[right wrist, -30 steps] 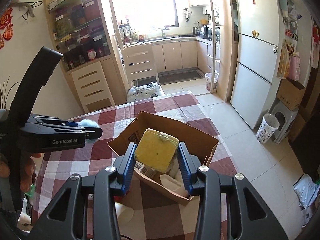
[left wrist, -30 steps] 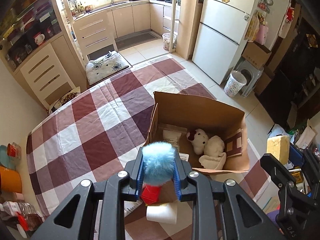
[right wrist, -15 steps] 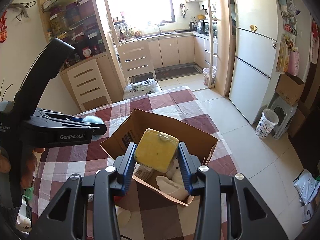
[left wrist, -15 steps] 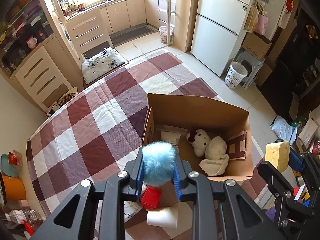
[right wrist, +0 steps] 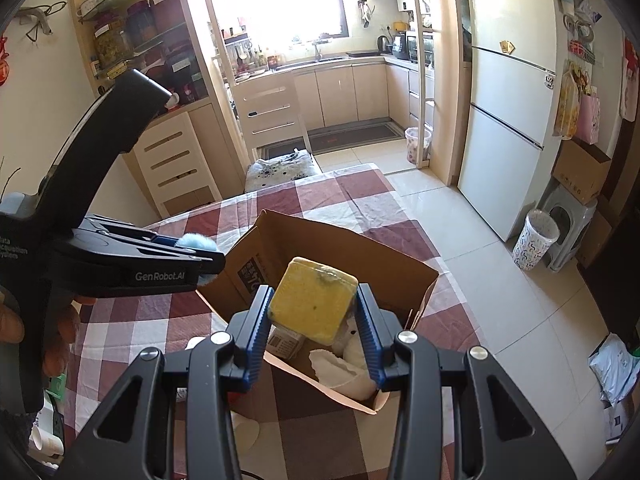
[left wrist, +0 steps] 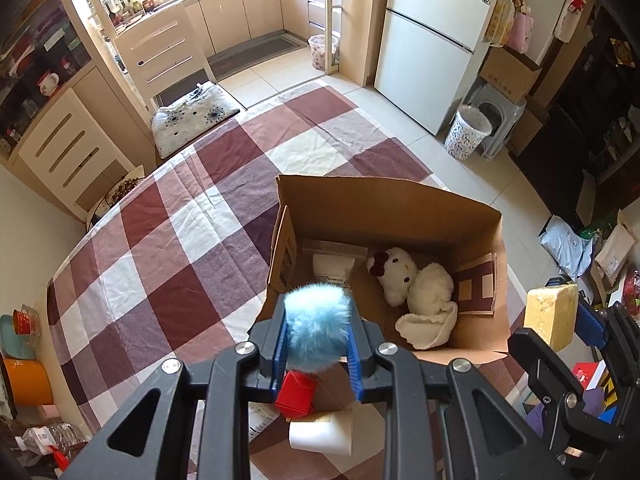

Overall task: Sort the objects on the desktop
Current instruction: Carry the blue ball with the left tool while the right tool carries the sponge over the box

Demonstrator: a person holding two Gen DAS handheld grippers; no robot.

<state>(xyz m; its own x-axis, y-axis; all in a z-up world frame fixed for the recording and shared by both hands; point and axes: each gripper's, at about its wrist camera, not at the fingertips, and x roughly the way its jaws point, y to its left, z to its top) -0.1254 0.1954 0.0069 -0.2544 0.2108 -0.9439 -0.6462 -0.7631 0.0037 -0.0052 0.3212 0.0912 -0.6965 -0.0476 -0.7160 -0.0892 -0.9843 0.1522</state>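
**Both grippers loaded above the open box**

While the cardboard box (left wrist: 384, 208) stood open-topped at centre frame on the checked tablecloth (left wrist: 160, 248), its far wall rose highest and its near rim lay just beyond the left gripper (left wrist: 318, 330). Open cloth filled the left half of the left wrist view; the table edge ran close along the box's right side. Inside lay a white plush toy (left wrist: 404, 276) and a white cloth (left wrist: 428, 328).

Compared with the frame one second earlier, the box appeared nearer and lower in both views, and the right gripper (right wrist: 314, 312) sat over its near rim.

The left gripper's jaws were closed partway on a blue pompom (left wrist: 318, 330), above a red block (left wrist: 296, 394) and a white paper cup (left wrist: 320, 434). The right gripper's jaws were clamped on a yellow sponge (right wrist: 314, 304).
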